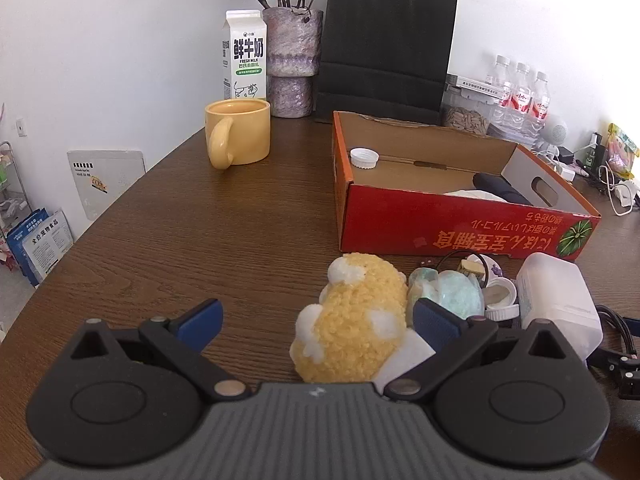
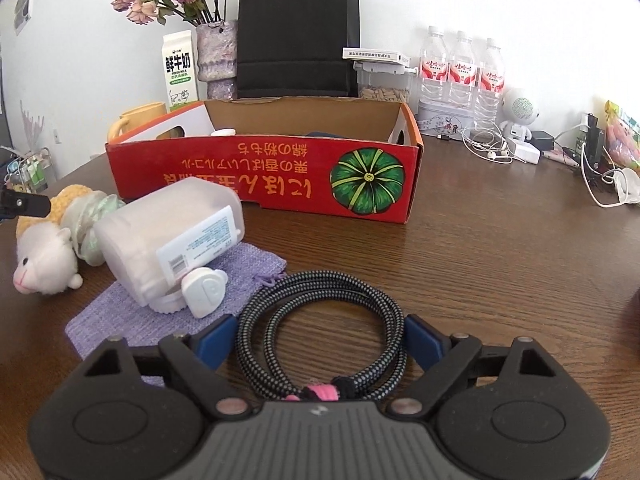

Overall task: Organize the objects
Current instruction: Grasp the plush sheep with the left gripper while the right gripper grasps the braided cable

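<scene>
A: What is your left gripper [image 1: 316, 322] doing?

B: Its jaws are spread wide and grip nothing. The one yellow plush toy [image 1: 352, 320] lies on the table between the blue pads, in front of the red box [image 1: 440, 224]; the right pad is just beside it, and I cannot tell whether they touch.

A: And your right gripper [image 2: 320, 338]?

B: Also wide, with one coiled braided cable [image 2: 320, 320] lying between the pads on the wooden table [image 2: 500, 260], in front of the red box. The pads sit at the coil's two sides; whether they press it I cannot tell.

A: What else can you count near the box?

B: One frosted plastic jar [image 2: 160, 232] on its side on one purple cloth [image 2: 132, 312], one white cap [image 1: 364, 157] inside the box, one yellow mug [image 1: 240, 132] to its left, and behind it one milk carton [image 1: 245, 56], one black paper bag [image 2: 296, 36] and three water bottles [image 2: 462, 68].
</scene>
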`<state>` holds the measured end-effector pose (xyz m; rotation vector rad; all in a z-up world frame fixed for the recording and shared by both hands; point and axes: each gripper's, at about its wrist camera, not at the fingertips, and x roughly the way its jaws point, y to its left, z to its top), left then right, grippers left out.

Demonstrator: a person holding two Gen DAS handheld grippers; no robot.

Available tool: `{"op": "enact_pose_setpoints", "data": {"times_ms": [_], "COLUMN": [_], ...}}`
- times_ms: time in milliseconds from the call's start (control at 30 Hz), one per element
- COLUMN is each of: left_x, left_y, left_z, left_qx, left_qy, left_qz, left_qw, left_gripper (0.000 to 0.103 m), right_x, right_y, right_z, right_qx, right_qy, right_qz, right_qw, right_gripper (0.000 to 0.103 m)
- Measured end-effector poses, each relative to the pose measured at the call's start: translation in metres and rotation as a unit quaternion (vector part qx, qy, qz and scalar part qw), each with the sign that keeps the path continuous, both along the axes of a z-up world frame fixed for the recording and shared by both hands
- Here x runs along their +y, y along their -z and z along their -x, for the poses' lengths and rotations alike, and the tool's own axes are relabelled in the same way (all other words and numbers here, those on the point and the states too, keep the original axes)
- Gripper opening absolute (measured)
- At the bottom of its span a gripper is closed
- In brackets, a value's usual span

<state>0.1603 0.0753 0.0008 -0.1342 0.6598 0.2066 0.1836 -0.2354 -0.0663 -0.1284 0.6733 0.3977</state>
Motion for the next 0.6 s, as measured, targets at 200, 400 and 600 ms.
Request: {"op": "enact_pose_setpoints", "data": {"times_ms": [200,400,600], "left_x": [0.004,0.007,0.009], "left_y": [0.008,0.021,0.027], "left_z": [-0.009,-0.022,-0.02], "left_qx": [0.011,0.028,0.02], "left_qy": [-0.002,-0.006,0.016], "left_qz": [0.014,0.037,0.079], "left_qw": [0.9998,0.9989,0.9965], "left_gripper": [0.103,0.102,0.079], "right_x": [0.001,-0.003,-0.003], "right_y": [-0.005,-0.007,-0.006], "right_z": [0.008,0.009,0.008], "right_qx": [-0.029,-0.036,-0.034], "right_qy": [0.011,0.023,0.03], "right_qz": [0.0,-0.007,-0.005], "right_qw": [1.0,0.999,0.999], "right_gripper": [0.089,0.089,0.089]}}
